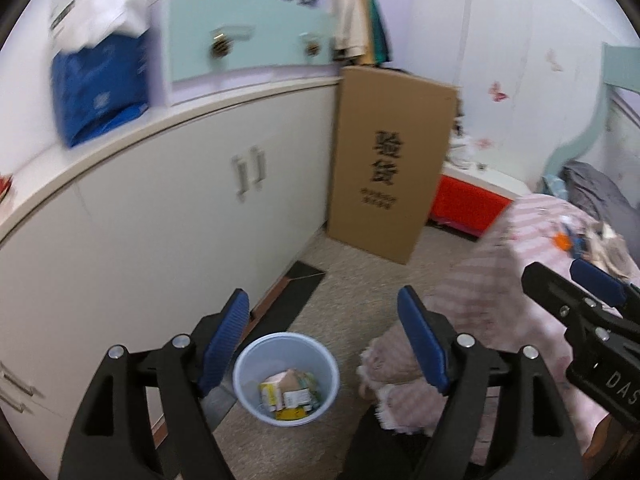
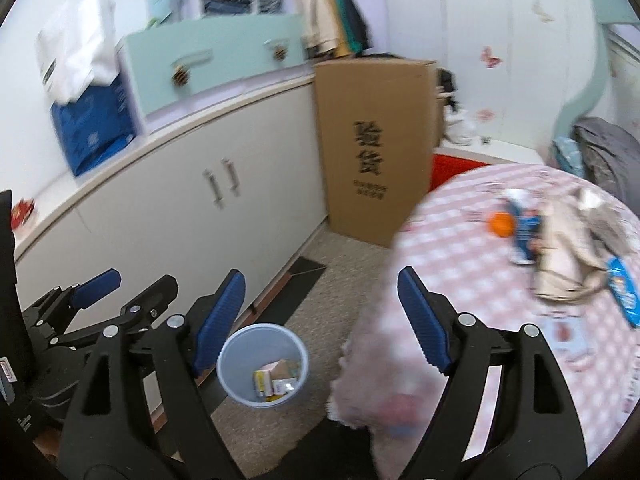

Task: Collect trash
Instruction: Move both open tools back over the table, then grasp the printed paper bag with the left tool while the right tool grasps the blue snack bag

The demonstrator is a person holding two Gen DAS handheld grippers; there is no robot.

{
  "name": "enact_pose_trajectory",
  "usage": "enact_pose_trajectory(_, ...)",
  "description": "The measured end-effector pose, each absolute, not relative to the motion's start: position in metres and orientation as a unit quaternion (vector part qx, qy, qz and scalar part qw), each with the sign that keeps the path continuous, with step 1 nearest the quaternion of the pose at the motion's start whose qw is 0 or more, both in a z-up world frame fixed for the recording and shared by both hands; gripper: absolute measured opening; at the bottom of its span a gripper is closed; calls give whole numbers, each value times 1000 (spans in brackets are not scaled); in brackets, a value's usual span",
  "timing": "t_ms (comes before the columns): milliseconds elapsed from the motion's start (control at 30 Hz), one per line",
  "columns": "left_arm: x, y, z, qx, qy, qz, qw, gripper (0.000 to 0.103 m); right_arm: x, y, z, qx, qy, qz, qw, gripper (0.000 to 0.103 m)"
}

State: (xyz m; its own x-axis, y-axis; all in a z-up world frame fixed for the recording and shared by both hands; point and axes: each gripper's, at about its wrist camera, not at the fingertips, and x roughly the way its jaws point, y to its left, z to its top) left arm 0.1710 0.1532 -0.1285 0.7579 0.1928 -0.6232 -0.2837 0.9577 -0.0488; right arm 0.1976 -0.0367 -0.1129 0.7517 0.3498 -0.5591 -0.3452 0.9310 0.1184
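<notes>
Bin [image 1: 286,378] sits low center in my left view, on the floor, holding crumpled cartons [image 1: 290,394]. My left gripper [image 1: 322,338] hangs above it, jaws spread, empty. My right gripper [image 2: 320,316] is spread and empty too. More trash [image 2: 560,248] lies on the pink checked cover [image 2: 460,280], right side.

A home bedroom: a bed [image 2: 500,280] with a pink checked cover, low white cabinets [image 1: 160,208] along the wall, clothes [image 1: 360,12] hanging in a corner, butterfly stickers [image 1: 498,92] on white doors, and a bin [image 1: 286,378] on the floor.
</notes>
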Motion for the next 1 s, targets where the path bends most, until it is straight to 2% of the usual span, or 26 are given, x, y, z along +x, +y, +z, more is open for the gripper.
enact_pose_trajectory(300, 195, 32, -102, -24, 318, 19, 948, 76, 193, -171, -96, 48, 291, 94, 951, 79)
enact_pose_trajectory(600, 223, -99, -111, 65, 341, -101, 932, 79, 197, -289, -112, 77, 311, -1, 947, 80)
enact_pose_trajectory(1000, 261, -173, -139, 111, 369, -157, 909, 79, 216, -346, -143, 84, 356, -26, 930, 80)
